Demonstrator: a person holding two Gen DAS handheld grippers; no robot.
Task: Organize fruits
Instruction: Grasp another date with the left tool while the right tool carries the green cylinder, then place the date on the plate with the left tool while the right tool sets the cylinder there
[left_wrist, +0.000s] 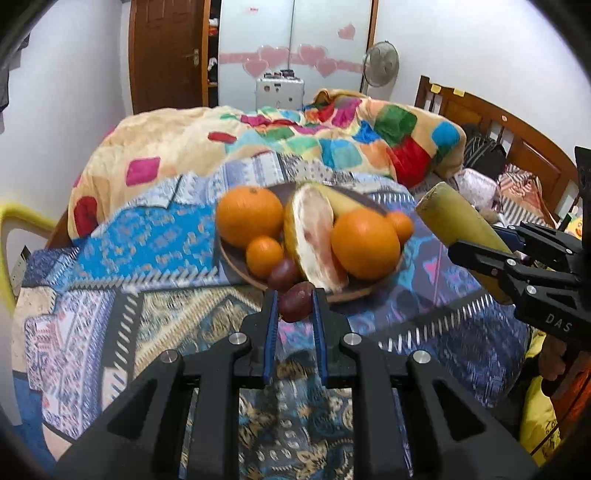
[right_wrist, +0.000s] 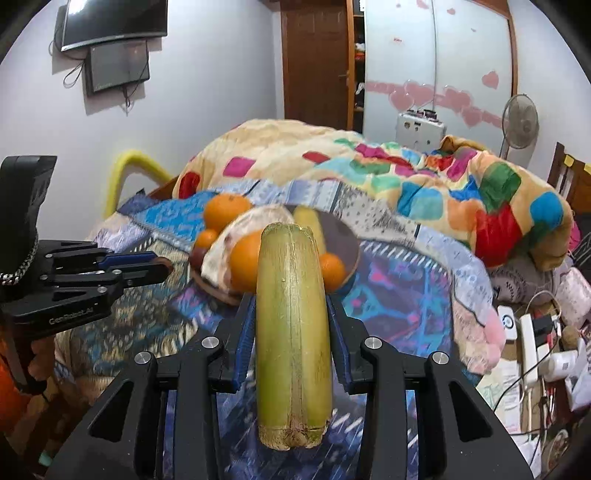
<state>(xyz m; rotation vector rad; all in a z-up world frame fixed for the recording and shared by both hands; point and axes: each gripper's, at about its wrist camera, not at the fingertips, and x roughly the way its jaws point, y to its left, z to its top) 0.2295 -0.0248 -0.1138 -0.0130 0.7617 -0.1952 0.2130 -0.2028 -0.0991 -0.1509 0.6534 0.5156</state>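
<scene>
Bed (left_wrist: 110, 258), spread with a patterned blue cover, fills both wrist views and carries everything else. Brown wooden plate (left_wrist: 236, 262) rests on it at 12 o'clock from the left gripper, already loaded: cut pomelo wedge (left_wrist: 314, 236) at centre, large oranges (left_wrist: 249, 216) at its 9 and 3 o'clock, small oranges and a yellow piece behind them, one dark grape (left_wrist: 282, 275) at the near rim.

Sugarcane section (right_wrist: 291, 332), yellow-green and thick, is clamped lengthwise in the right gripper (right_wrist: 291, 306); the jaws stand wide and press its flanks, with much of the stalk projecting beyond the fingertips toward the plate at 12 o'clock.

Second grape (left_wrist: 295, 306) sits between the blue pads of the left gripper (left_wrist: 294, 308), jaws nearly closed on it, just short of the plate rim.

Procedure, as judged: carry the grape forward over the rim, lower it beside its fellow at 11 o'clock, and part the jaws only when it rests, since a round fruit rolls. Grip lightly; the skin bruises. Bring the cane in afterwards, laid along the open far side, to avoid knocking the oranges.
</scene>
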